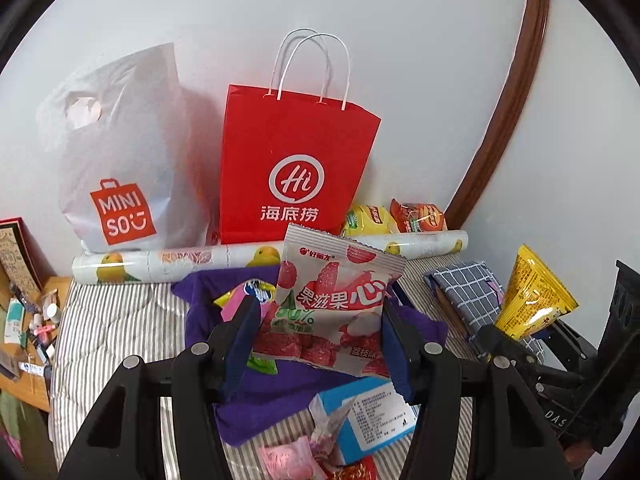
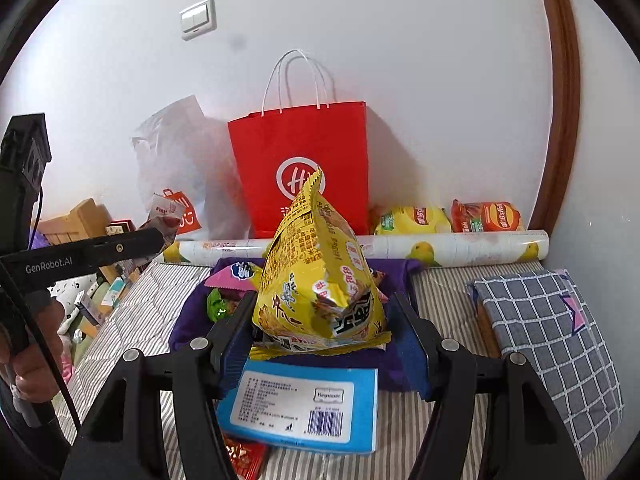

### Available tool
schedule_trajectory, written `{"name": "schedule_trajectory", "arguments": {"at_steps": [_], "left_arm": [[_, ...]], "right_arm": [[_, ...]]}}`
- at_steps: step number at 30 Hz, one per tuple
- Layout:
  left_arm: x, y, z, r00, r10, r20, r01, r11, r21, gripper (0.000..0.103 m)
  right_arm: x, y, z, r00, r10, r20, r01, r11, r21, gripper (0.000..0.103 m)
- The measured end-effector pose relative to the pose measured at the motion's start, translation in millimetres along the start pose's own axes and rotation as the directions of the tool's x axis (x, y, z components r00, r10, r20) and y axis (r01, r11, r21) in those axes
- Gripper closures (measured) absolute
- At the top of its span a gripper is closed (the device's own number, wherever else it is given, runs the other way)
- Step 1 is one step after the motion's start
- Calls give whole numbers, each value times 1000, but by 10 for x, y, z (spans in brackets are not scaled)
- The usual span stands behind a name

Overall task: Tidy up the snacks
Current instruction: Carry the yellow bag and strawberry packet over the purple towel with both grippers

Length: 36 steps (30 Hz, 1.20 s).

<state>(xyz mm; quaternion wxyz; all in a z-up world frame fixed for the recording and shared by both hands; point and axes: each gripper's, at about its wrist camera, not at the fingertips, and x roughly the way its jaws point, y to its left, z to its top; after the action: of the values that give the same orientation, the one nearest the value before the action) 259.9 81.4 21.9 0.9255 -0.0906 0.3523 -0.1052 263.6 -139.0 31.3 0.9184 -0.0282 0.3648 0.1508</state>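
Observation:
My left gripper (image 1: 318, 330) is shut on a pink lychee gummy packet (image 1: 336, 292) and holds it up above a purple cloth (image 1: 260, 396). My right gripper (image 2: 322, 330) is shut on a yellow snack bag (image 2: 316, 280), also raised; the bag shows in the left wrist view (image 1: 532, 300) too. A red paper bag (image 1: 294, 160) (image 2: 304, 164) stands open against the wall. A blue box (image 2: 304, 408) (image 1: 372, 408) and small candies (image 1: 248, 296) lie on the cloth below.
A white Miniso plastic bag (image 1: 120, 168) stands left of the red bag. A printed paper roll (image 2: 440, 246) lies along the wall, with yellow chips (image 2: 412, 220) and orange chips (image 2: 486, 216) behind it. A checked grey pouch (image 2: 548, 340) lies right. A cluttered side table (image 1: 32, 320) is left.

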Motion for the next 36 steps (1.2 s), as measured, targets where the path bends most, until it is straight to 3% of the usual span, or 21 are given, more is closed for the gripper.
{"name": "schedule_trajectory", "arguments": {"at_steps": [17,36], "left_arm": [[422,148,289,1000,14,-25,-15,999,-36,47],[855,401,268,994,51,-92,-58,995,-76,47]], "right_arm": [[507,-91,25,998,7,-60,-7,1000,14,39],[1158,-145,2,988,55,-141,-50,998,41,39]]}}
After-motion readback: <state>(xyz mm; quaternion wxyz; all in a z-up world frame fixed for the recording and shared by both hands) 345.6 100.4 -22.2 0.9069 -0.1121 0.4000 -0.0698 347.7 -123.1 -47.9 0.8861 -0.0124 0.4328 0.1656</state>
